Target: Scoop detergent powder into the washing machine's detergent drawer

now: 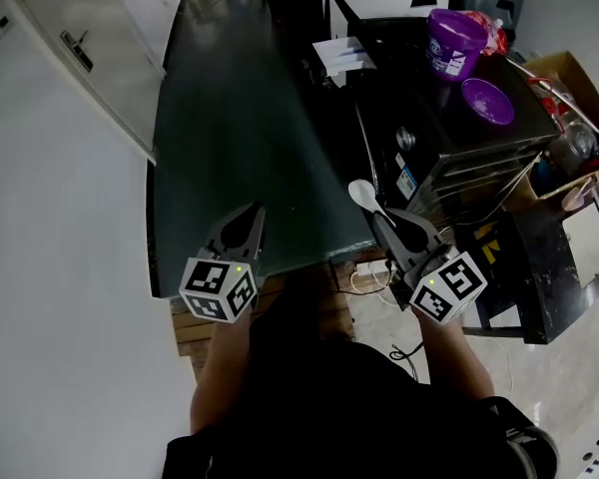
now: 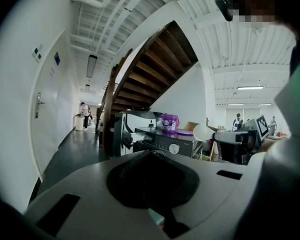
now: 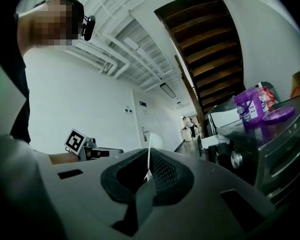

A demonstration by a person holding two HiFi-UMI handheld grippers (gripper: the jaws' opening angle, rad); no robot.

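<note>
One white scoop [image 1: 361,196] clamped in right gripper [image 1: 377,216] (bowl pointing forward, handle along jaws), left gripper [image 1: 255,213] closed.

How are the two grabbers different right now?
The right gripper is shut on a white spoon; the left gripper is shut on nothing. The right gripper sits nearer the washing machine; the left gripper is over the dark floor. Both carry a marker cube.

The left gripper [image 1: 253,215] is held out in front of the body, pointing far, its jaws together with nothing between them. The right gripper [image 1: 381,218] is level with it and angles far-left, its jaws clamped on a spoon [image 1: 362,196].
</note>
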